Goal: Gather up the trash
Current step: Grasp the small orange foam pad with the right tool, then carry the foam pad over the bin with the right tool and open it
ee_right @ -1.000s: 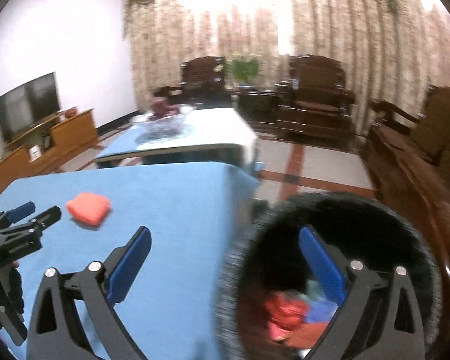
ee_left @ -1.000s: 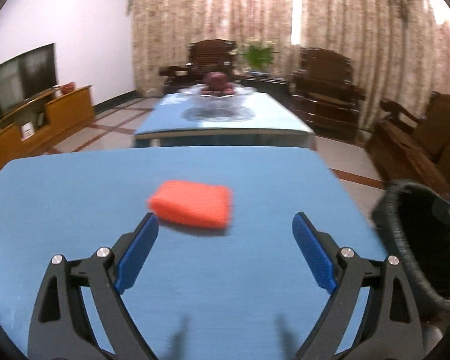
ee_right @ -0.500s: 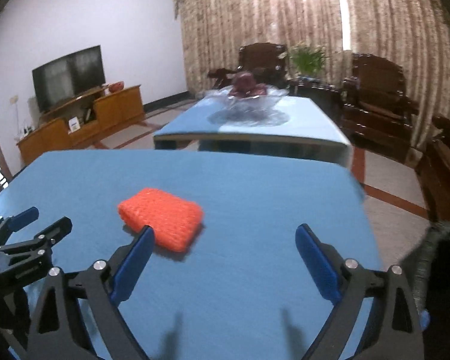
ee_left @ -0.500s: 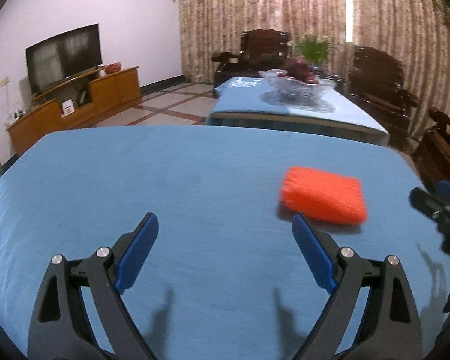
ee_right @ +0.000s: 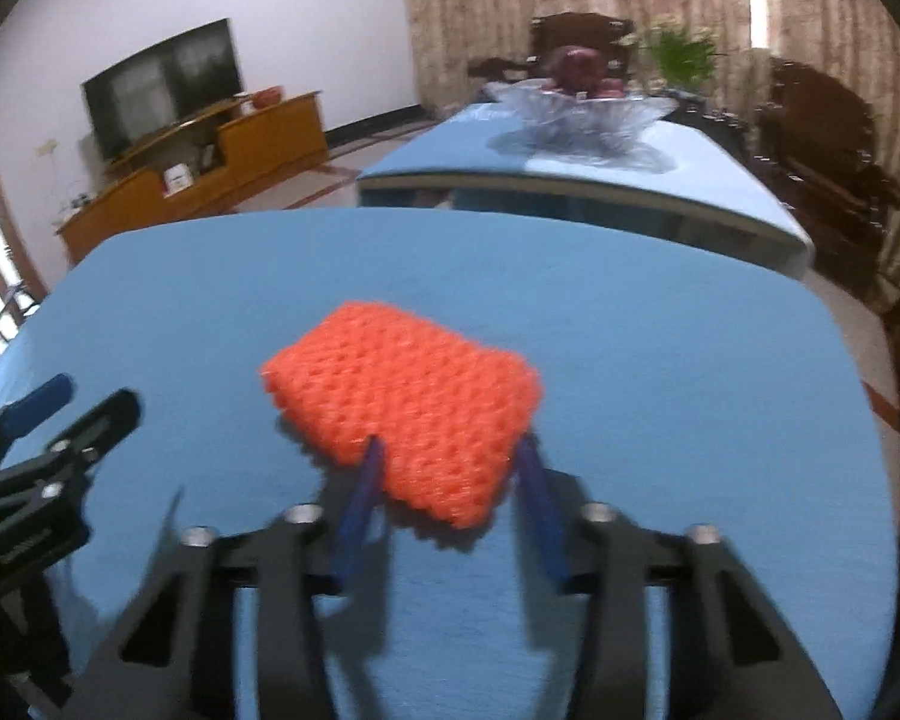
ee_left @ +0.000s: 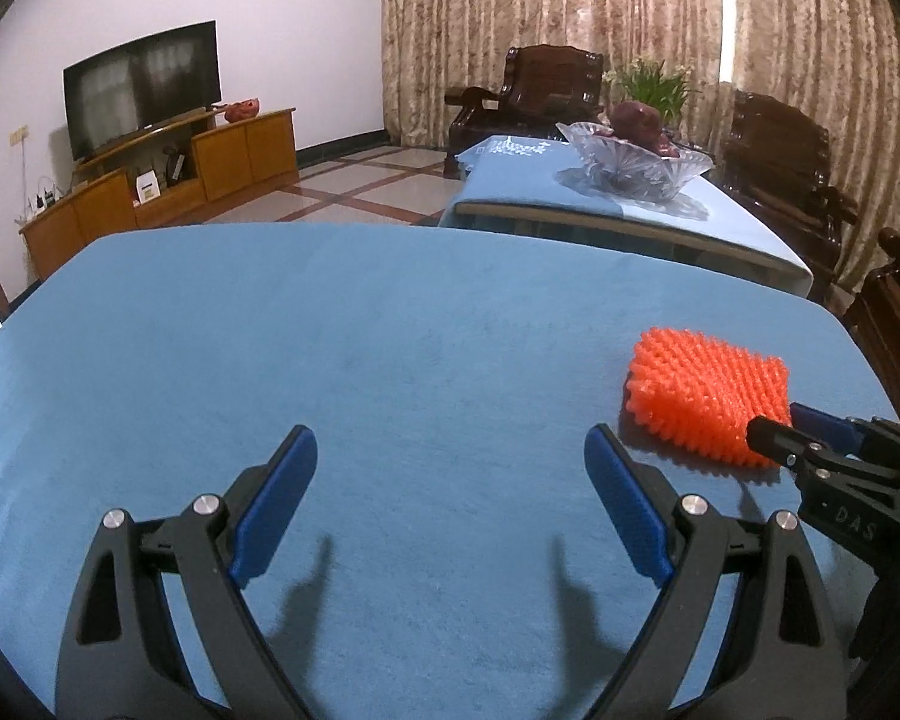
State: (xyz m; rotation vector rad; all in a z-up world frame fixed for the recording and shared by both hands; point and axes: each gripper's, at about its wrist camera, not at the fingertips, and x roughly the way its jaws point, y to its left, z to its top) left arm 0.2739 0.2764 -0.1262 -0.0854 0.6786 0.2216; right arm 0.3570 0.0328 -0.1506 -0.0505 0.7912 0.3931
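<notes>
Your right gripper [ee_right: 447, 480] closing, fingers pinching the near edge of the orange foam net [ee_right: 402, 414] on the blue bench [ee_right: 660, 420], your left gripper [ee_left: 450, 498] fingers spread wide, net beyond its right finger

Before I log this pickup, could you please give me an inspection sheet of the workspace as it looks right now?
Surface: blue tablecloth, flat, bare apart from one item.
Job's things: orange foam net lying on the cloth near its right side.
Clutter: nothing seen.
Grippers: right gripper closing, the net's near end between its fingers; left gripper open, nothing between its fingers.
Cables: nothing seen.
Surroundings: second table with glass fruit bowl, television, wooden armchairs, curtains.
</notes>
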